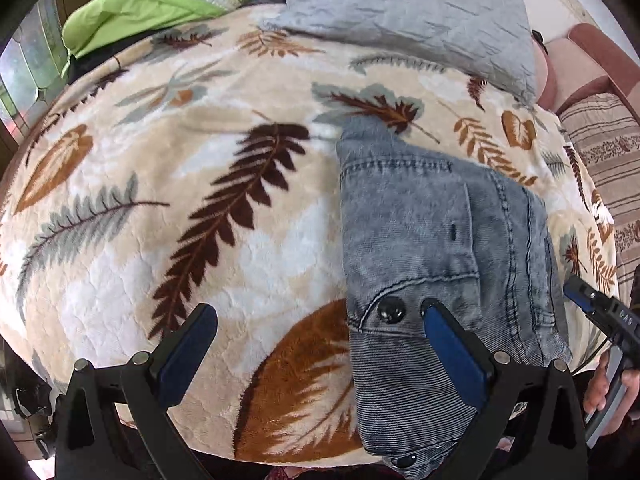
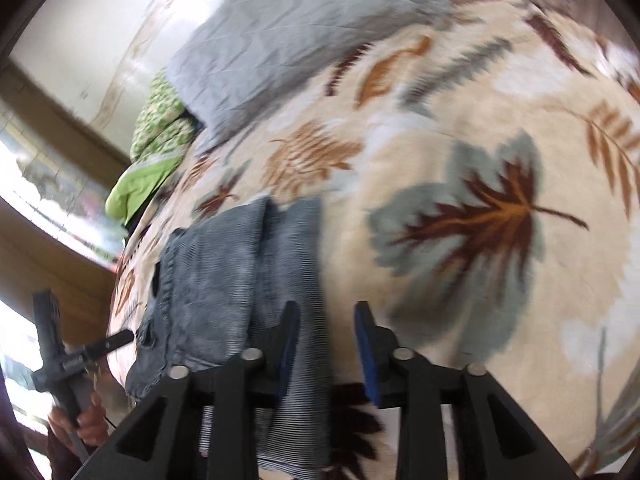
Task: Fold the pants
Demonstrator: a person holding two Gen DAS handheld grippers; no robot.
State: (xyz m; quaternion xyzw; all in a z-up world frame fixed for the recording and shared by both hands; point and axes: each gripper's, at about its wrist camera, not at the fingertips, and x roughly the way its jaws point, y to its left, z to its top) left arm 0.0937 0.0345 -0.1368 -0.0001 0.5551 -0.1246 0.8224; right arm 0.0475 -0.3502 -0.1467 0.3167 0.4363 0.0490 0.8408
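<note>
The grey-blue denim pants (image 1: 432,240) lie folded in a compact bundle on the leaf-patterned blanket (image 1: 168,208), near its front edge. A black snap button (image 1: 391,309) shows on them. My left gripper (image 1: 320,320) is open, its right finger resting on the pants, its left finger over bare blanket. My right gripper (image 2: 328,332) is open and empty, hovering over the right edge of the pants (image 2: 224,280) in the right wrist view. The right gripper also shows at the right edge of the left wrist view (image 1: 600,308). The left gripper shows at lower left in the right wrist view (image 2: 120,338).
A grey quilted pillow (image 1: 408,12) lies at the back of the bed. Green bedding (image 1: 136,12) is piled at the back left. A striped cushion (image 1: 604,152) and a pink one lie to the right. The blanket (image 2: 480,160) spreads wide to the right of the pants.
</note>
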